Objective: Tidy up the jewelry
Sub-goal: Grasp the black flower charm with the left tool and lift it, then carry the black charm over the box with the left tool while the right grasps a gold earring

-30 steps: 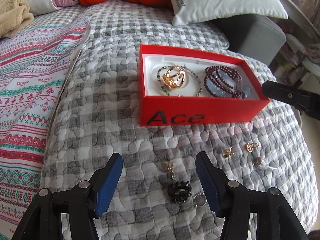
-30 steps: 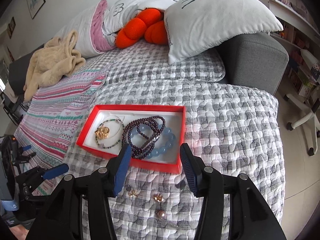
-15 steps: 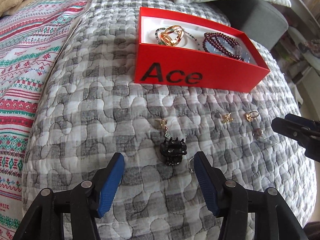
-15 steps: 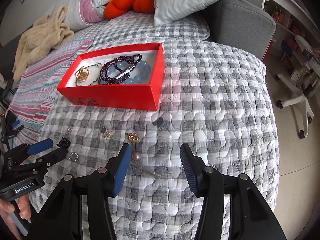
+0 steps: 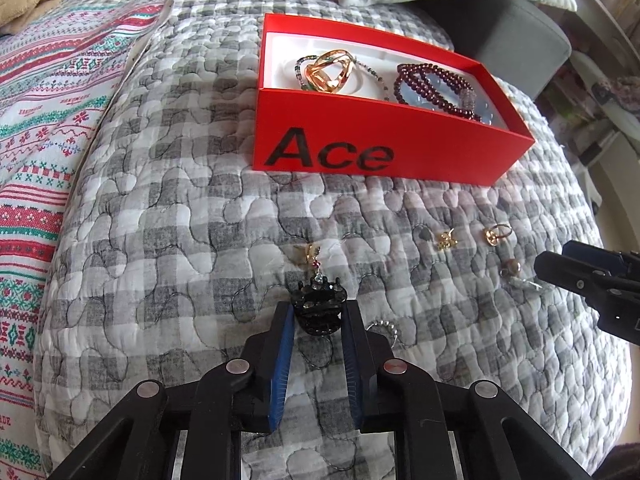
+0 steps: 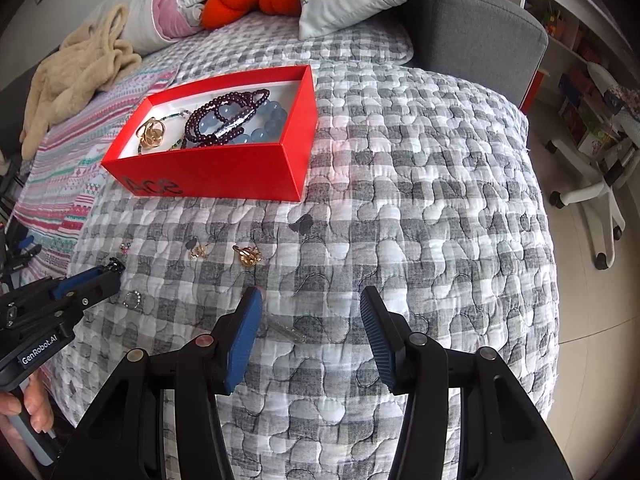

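Small black plastic claw hair clip is clamped between left hand-held gripper pads, on grey checked quilted bed near its front edge. Right hand-held gripper is held apart above bed.

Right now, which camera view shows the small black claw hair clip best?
The left wrist view: the small black claw hair clip sits close and sharp between the left gripper pads. The right wrist view shows only its tip, beyond that gripper.

L gripper fingers nearly closed, clamping; R gripper fingers wide apart, low
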Action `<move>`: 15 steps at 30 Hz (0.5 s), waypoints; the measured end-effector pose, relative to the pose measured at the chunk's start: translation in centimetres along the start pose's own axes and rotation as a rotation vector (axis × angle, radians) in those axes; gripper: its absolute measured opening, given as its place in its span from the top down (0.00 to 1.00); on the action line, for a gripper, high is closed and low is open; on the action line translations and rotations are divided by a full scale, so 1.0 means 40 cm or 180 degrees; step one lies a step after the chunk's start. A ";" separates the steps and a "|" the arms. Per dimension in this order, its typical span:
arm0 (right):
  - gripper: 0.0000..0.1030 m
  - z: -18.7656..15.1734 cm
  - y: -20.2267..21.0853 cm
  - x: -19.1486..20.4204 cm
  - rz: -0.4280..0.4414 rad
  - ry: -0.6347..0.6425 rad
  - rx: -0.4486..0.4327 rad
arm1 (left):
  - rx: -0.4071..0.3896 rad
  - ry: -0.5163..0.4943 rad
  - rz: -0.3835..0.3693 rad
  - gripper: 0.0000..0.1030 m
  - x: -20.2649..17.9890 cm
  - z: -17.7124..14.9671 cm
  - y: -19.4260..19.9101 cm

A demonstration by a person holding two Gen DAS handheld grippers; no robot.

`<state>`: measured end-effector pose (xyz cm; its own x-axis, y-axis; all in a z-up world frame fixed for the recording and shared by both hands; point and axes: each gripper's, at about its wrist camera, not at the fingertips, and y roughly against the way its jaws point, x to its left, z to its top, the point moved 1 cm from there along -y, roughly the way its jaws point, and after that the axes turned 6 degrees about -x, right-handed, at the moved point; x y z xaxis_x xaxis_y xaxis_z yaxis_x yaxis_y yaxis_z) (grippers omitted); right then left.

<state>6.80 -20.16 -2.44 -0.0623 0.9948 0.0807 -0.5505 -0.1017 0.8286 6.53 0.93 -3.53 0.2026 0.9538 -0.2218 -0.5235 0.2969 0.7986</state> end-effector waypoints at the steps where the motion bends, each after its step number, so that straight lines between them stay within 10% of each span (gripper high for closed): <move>1: 0.47 0.000 0.000 0.000 0.0001 0.0001 0.0005 | -0.0001 -0.0009 -0.0006 0.88 0.000 0.001 0.001; 15: 0.47 0.017 0.007 -0.023 0.0109 -0.0224 0.0026 | -0.0154 0.0134 -0.0098 0.88 0.032 0.021 0.053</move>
<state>7.27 -21.10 -1.92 -0.0221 0.9888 0.1474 -0.5421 -0.1357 0.8293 6.37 2.73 -1.65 0.1848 0.9450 -0.2700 -0.5571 0.3270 0.7633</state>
